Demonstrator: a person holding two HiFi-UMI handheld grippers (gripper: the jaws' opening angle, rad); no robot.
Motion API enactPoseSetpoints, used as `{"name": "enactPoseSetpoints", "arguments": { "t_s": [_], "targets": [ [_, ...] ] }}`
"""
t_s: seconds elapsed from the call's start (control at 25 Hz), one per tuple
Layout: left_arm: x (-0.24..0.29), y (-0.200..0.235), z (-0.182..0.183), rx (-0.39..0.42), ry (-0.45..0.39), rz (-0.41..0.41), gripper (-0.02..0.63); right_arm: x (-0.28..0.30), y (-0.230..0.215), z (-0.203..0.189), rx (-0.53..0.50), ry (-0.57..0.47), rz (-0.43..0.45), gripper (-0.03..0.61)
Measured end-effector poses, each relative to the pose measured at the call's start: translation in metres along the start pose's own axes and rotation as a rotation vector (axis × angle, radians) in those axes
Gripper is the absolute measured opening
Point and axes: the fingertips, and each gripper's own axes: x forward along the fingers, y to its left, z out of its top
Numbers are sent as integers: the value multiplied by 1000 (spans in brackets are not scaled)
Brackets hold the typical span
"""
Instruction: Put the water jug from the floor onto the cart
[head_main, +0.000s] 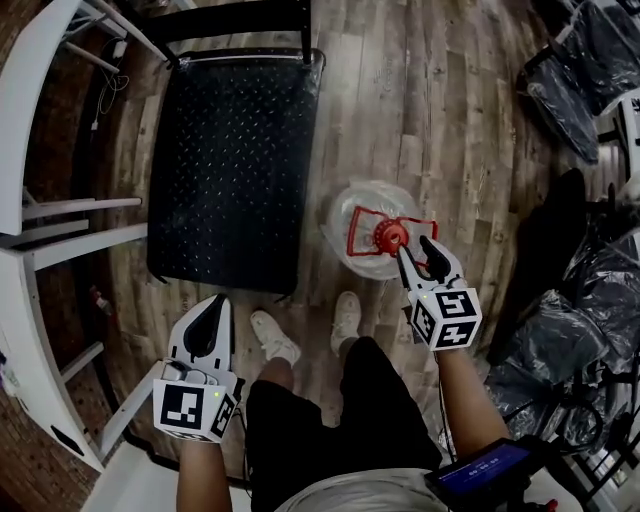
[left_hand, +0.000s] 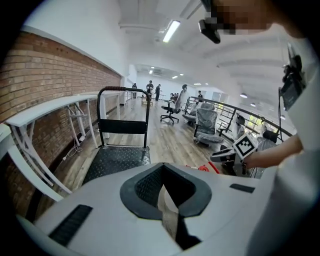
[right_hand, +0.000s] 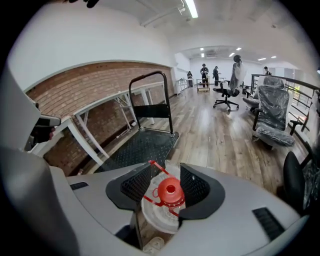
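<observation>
Your right gripper (head_main: 414, 246) angles down over the water jug (head_main: 358, 222), fingers partly apart astride its red cap (head_main: 388, 237), not pressing on it. Left gripper (head_main: 212, 306) low, fingers closed, empty. The clear jug stands upright on the floor (head_main: 440, 110), beside the black cart (head_main: 230, 170).

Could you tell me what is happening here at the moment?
A person stands holding a gripper in each hand. The right gripper is open over the water jug, and the red cap shows between its jaws, not gripped. The jug stands on the wooden floor beside the cart, not yet lifted. The left gripper is shut and empty.
</observation>
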Motion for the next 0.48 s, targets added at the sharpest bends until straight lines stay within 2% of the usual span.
{"name": "enactPoseSetpoints", "arguments": {
  "t_s": [0.16,0.28,0.48],
  "targets": [
    [-4,3,-13,-19,12,18,0,24,-4,-19,-27,53,-11,259],
    [-4,7,-19,-31,19,39,-1,42,-7,-32,-56,98,-24,312],
    [-5,17,-30,-55,28,67,0,70,-11,-58,-106,187,-44,341]
  ]
}}
